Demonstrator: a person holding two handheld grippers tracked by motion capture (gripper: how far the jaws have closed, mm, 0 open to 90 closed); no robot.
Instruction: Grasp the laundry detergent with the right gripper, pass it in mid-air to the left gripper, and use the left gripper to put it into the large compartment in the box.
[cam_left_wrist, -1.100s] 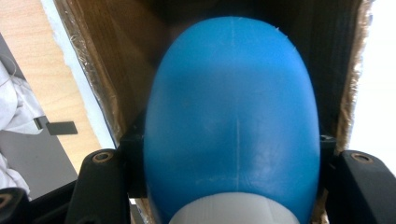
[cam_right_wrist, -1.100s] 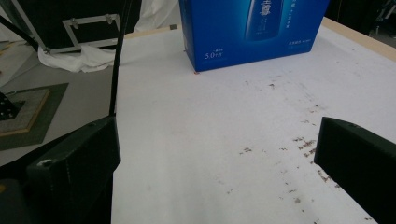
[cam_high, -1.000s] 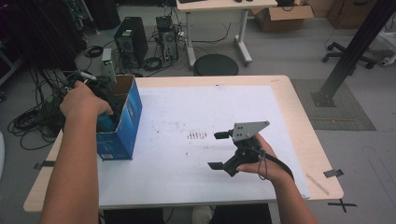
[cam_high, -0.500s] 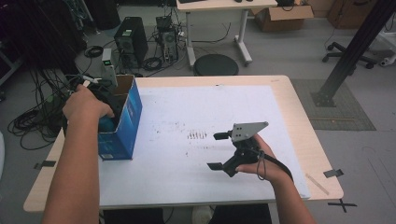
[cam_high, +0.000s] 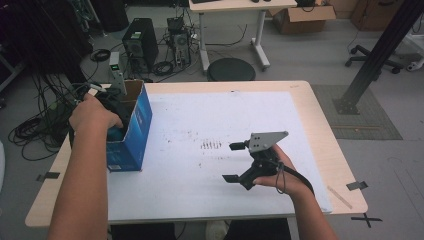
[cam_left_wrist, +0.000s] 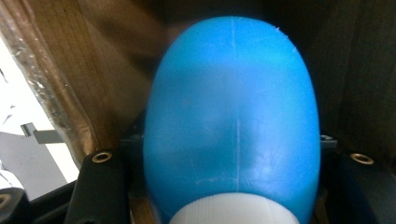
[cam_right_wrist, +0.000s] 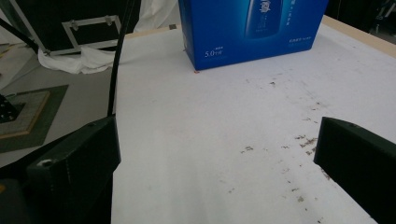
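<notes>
The blue box (cam_high: 129, 131) walls in the left tongs (cam_high: 111, 107) and blue bottle (cam_left_wrist: 231, 121) at nine o'clock; the white tabletop (cam_high: 200, 175) ahead of the right tongs (cam_high: 235, 162) lies open.

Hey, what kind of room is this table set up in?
Most likely a lab or workshop. Desktop computer towers stand on the floor among tangled cables, a black metal frame post rises beside the table, and a cardboard box sits under a desk behind.

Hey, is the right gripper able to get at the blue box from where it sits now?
Probably yes: the right gripper rests with its jaws open, facing the blue box, and bare white table lies between them. The left hand already reaches into the box from above, though.
</notes>
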